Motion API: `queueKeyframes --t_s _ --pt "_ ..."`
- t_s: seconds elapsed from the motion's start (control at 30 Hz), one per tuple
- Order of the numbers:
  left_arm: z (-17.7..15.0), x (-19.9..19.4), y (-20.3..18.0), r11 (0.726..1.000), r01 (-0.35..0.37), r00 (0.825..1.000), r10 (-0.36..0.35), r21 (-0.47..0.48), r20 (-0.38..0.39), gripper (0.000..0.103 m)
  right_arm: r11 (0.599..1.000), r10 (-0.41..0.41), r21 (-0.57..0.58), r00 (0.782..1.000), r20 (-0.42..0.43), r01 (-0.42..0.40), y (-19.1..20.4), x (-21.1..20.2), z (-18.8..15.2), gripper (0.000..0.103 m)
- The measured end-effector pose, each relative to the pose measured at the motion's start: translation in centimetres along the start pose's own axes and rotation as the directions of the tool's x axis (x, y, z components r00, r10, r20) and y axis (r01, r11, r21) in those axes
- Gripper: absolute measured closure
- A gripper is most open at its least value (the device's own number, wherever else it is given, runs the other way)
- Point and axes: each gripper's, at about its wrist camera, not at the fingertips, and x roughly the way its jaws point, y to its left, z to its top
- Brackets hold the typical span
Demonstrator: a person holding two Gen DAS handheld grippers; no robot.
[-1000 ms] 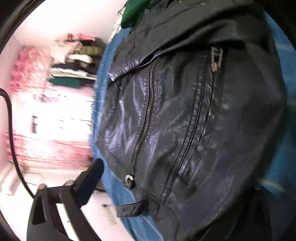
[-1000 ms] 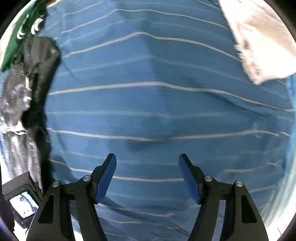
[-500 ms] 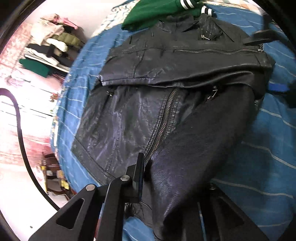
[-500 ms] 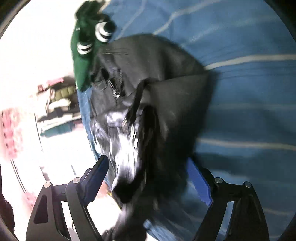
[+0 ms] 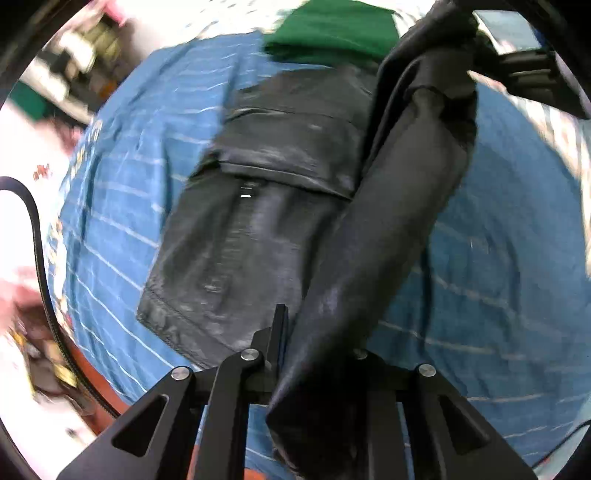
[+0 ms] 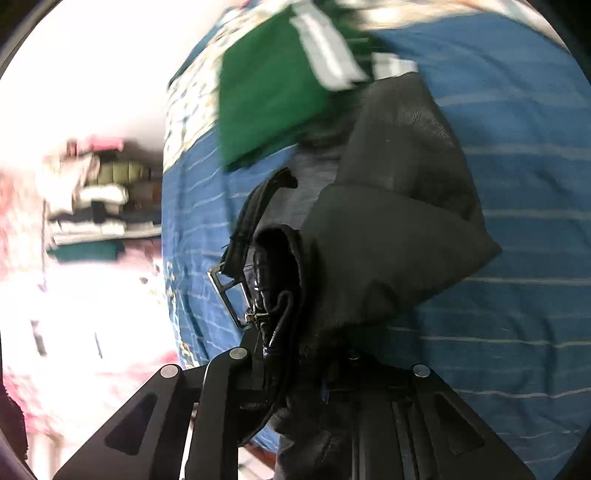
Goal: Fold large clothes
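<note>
A black leather jacket [image 5: 266,206] lies partly on a blue striped bedspread [image 5: 122,206]. My left gripper [image 5: 317,347] is shut on one edge of the jacket and holds a raised fold of it that runs up to the top right. My right gripper [image 6: 303,354] is shut on another part of the jacket [image 6: 391,236], near a strap with a metal buckle [image 6: 229,291]. The right gripper's body shows at the top right of the left wrist view [image 5: 532,62]. The lifted part hangs between both grippers above the bed.
A folded green garment with white stripes [image 6: 273,92] lies at the far end of the bed [image 6: 517,332], touching the jacket; it also shows in the left wrist view [image 5: 332,29]. A rack of clothes [image 6: 96,199] stands beyond the bed's left edge. A black cable [image 5: 37,236] hangs at left.
Both grippers have closed on the jacket and lifted one side of it off the bed. The right gripper swung from the bare bedspread over to the jacket.
</note>
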Motion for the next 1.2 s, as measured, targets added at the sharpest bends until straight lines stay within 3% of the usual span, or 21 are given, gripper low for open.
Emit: queueKeyframes --t_s 0.1,0.23,0.33,0.37,0.4,0.43,0.47,0.53,0.57,0.6,0.63,0.67,0.73,0.8,0.87,0.93,1.03,1.13,1.2 --pt "1.4 0.7 5.8 0.990 0.071 0.997 -0.071 -0.124 0.004 0.087 0.990 -0.104 -0.095 0.994 -0.031 0.101 7.0 4.4 0.6 0.084" --pt "3.1 3.9 12.8 0.955 0.153 0.987 -0.161 -0.254 -0.013 0.086 0.961 -0.233 -0.174 0.969 -0.079 0.217 12.3 12.1 1.3 0.084" --pt "3.5 7.9 17.2 0.879 0.273 0.945 -0.321 -0.390 -0.060 0.086 0.923 -0.353 -0.208 0.927 -0.124 0.324 13.9 18.1 1.8 0.080" --pt "3.5 9.1 18.1 0.849 0.301 0.928 -0.366 -0.435 -0.072 0.086 0.916 -0.375 -0.209 0.916 -0.141 0.342 14.1 19.5 1.9 0.069" --pt "3.3 10.0 18.7 0.818 0.324 0.909 -0.408 -0.476 -0.082 0.085 0.915 -0.380 -0.213 0.908 -0.176 0.342 14.2 21.4 2.0 0.064" --pt "3.1 11.0 19.5 0.768 0.356 0.882 -0.465 -0.532 -0.082 0.085 0.919 -0.376 -0.211 0.905 -0.201 0.334 14.3 22.5 2.3 0.054" --pt "2.6 12.1 20.6 0.698 0.389 0.848 -0.527 -0.601 -0.063 0.084 0.929 -0.351 -0.202 0.910 -0.220 0.310 14.3 23.3 2.6 0.042" --pt "2.0 13.2 21.6 0.628 0.419 0.818 -0.575 -0.656 -0.029 0.080 0.963 -0.242 -0.182 0.937 -0.254 0.199 14.2 23.8 3.0 0.035" --pt "1.8 13.7 22.1 0.615 0.412 0.819 -0.573 -0.672 -0.022 0.078 0.973 -0.190 -0.178 0.947 -0.260 0.147 14.1 23.5 3.4 0.035" --pt "1.6 13.9 22.4 0.625 0.391 0.835 -0.549 -0.676 -0.024 0.071 0.983 -0.108 -0.174 0.958 -0.266 0.062 13.9 22.2 3.5 0.034" --pt "1.5 14.2 22.8 0.658 0.347 0.870 -0.492 -0.668 -0.033 0.068 0.984 -0.073 -0.174 0.962 -0.264 0.027 13.6 21.4 3.7 0.034" --pt "1.5 14.5 22.9 0.674 0.329 0.882 -0.469 -0.661 -0.039 0.068 0.985 -0.051 -0.175 0.968 -0.244 0.008 13.1 20.0 3.9 0.034" --pt "1.4 14.8 23.1 0.694 0.297 0.900 -0.434 -0.655 -0.052 0.063 0.984 -0.082 -0.171 0.984 -0.156 0.055 10.6 15.8 4.5 0.034" --pt "1.1 14.5 22.7 0.719 0.278 0.917 -0.397 -0.638 -0.048 0.061 0.981 -0.154 -0.129 0.985 -0.078 0.143 6.9 12.4 5.4 0.034" --pt "1.1 13.6 21.7 0.763 0.246 0.942 -0.334 -0.598 -0.038 0.061 0.986 -0.163 -0.039 0.985 -0.050 0.162 1.5 10.2 6.7 0.034" --pt "0.9 13.2 20.8 0.791 0.219 0.958 -0.284 -0.571 -0.026 0.060 0.991 -0.134 0.015 0.990 -0.052 0.135 -2.3 10.2 8.0 0.034" --pt "0.8 13.4 19.6 0.825 0.169 0.976 -0.218 -0.540 -0.027 0.054 0.999 -0.030 0.043 0.998 -0.056 0.032 -6.2 12.7 10.3 0.034" --pt "0.9 14.1 18.6 0.849 0.132 0.982 -0.181 -0.511 -0.048 0.051 0.997 0.069 0.025 0.994 -0.085 -0.067 -6.9 17.3 11.6 0.035" --pt "1.1 14.1 18.0 0.861 0.116 0.985 -0.164 -0.496 -0.053 0.051 0.996 0.087 -0.024 0.993 -0.082 -0.089 -6.0 19.4 12.0 0.045"
